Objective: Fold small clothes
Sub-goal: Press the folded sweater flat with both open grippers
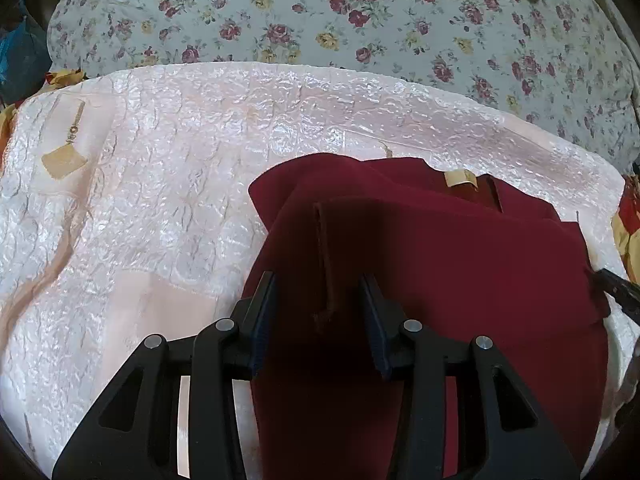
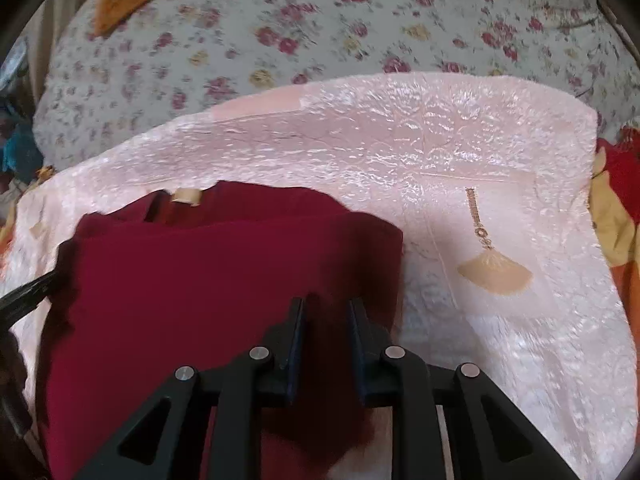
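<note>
— So where does the maroon garment lie from each pair of tongs?

— Starting on the left: the left tongs hang over the garment's left part, jaws standing well apart with nothing pinched. A seamed flap runs straight ahead between them, away from the camera. Left of that, only the pale pink textured cloth spread on the bed, with the floral sheet beyond.

— And the garment's long axis?

— Hard to say for sure; it looks partly folded, collar and tan label at the far edge, hem toward the tongs. I'd judge it runs near to far.

— The right side?

— The right tongs sit over the garment's right edge, jaws narrower than the left but parted; whether cloth is caught between them I cannot tell, the view is blurred. Right of them, bare pink cloth with a fan-shaped motif.

— Which is nearer?

— Both are right above it, one on each side.
</note>
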